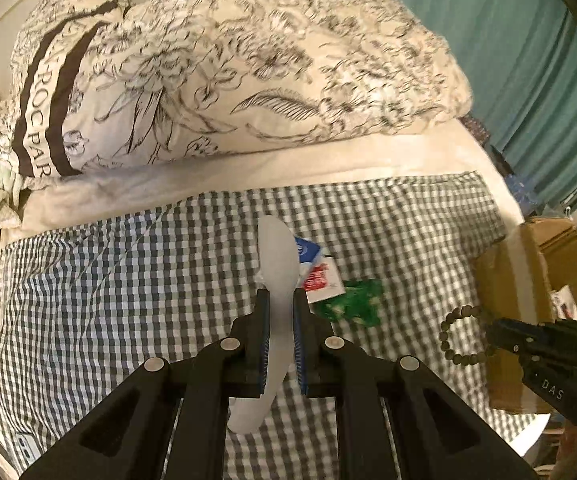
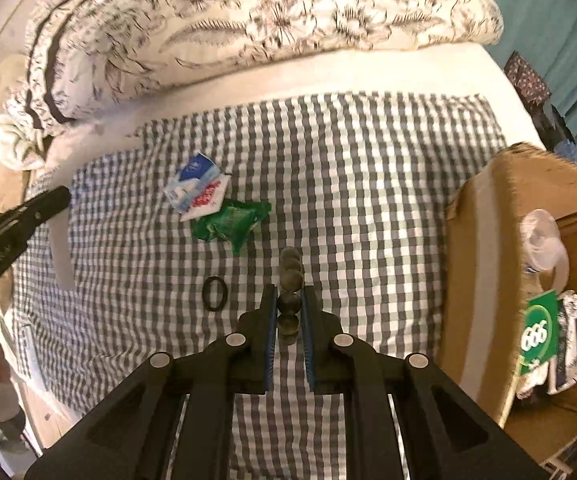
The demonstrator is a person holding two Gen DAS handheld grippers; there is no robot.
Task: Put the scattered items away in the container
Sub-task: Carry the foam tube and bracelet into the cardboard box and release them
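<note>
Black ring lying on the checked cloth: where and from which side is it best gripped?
Probably pinch one side of the black ring's band from straight above, one finger inside the hole and one outside. It lies flat on the checked cloth, thin and apart from the packets, so a sideways approach offers little to hold.

You see a grey-and-white gingham cloth (image 2: 368, 184), a cream duvet with a dark floral print (image 1: 248, 68), a crumpled green foil wrapper (image 2: 230, 222), a blue-and-white sachet (image 2: 192, 184), a teal curtain (image 1: 528, 72) and a plain brown cardboard box (image 2: 484, 264).

Black tongs (image 1: 279, 300), blue ribbed pads (image 2: 271, 320), round silver screws
</note>
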